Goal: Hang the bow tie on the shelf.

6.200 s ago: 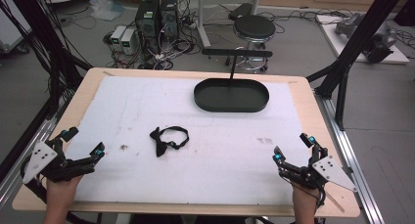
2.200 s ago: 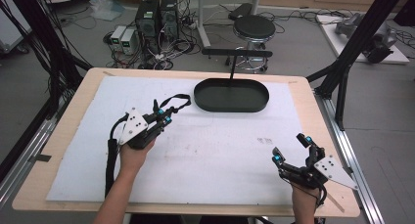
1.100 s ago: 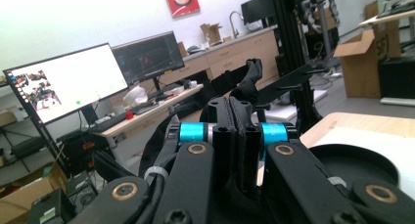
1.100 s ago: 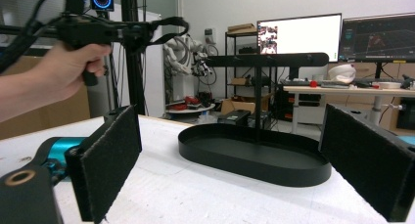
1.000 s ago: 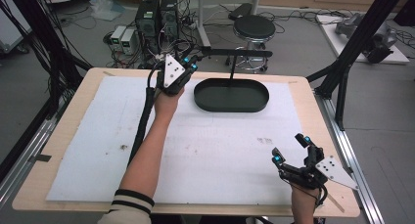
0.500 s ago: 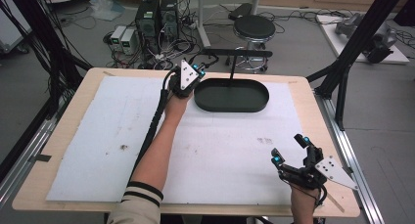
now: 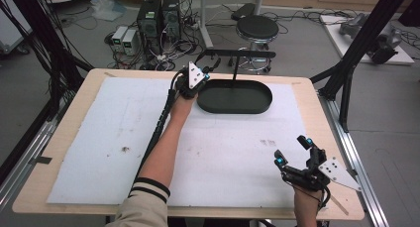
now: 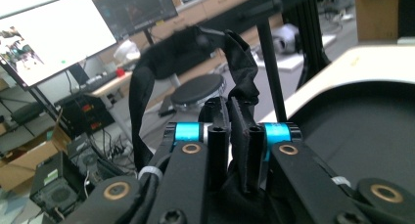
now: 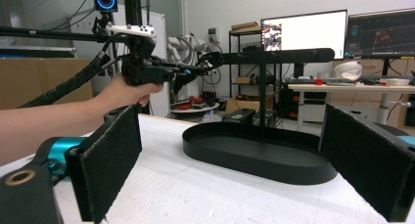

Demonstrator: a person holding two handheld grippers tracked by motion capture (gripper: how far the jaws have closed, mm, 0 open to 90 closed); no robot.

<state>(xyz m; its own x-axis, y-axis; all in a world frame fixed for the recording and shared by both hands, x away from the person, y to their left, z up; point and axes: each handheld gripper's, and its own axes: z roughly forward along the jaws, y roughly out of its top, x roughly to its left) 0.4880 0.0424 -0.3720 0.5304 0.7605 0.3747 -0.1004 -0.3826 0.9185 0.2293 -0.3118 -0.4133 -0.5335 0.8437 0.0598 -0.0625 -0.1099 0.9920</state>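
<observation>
A black strap loop (image 8: 240, 62) is pinched between the pads of my left gripper (image 8: 234, 116), which is shut on it. That gripper (image 7: 199, 71) hovers at the back of the table, by the left end of a black horizontal bar (image 7: 242, 53). The bar stands on a thin post (image 7: 236, 68) rising from a black oval tray (image 7: 235, 107). The strap's loop (image 7: 213, 64) hangs up against the bar's left end; whether it is around it I cannot tell. My right gripper (image 7: 293, 150) rests open near the front right edge, with nothing between its pads (image 9: 105, 165).
A white sheet (image 7: 99, 138) covers most of the wooden table (image 7: 89, 81). Behind the table are computer towers (image 7: 158, 14), cables and a round stool (image 7: 257, 26). A black frame post (image 7: 356, 43) leans at the right.
My left gripper carried the strap from the table's middle left to the back, then right and slightly down to the bar's left end. The right gripper kept still.
</observation>
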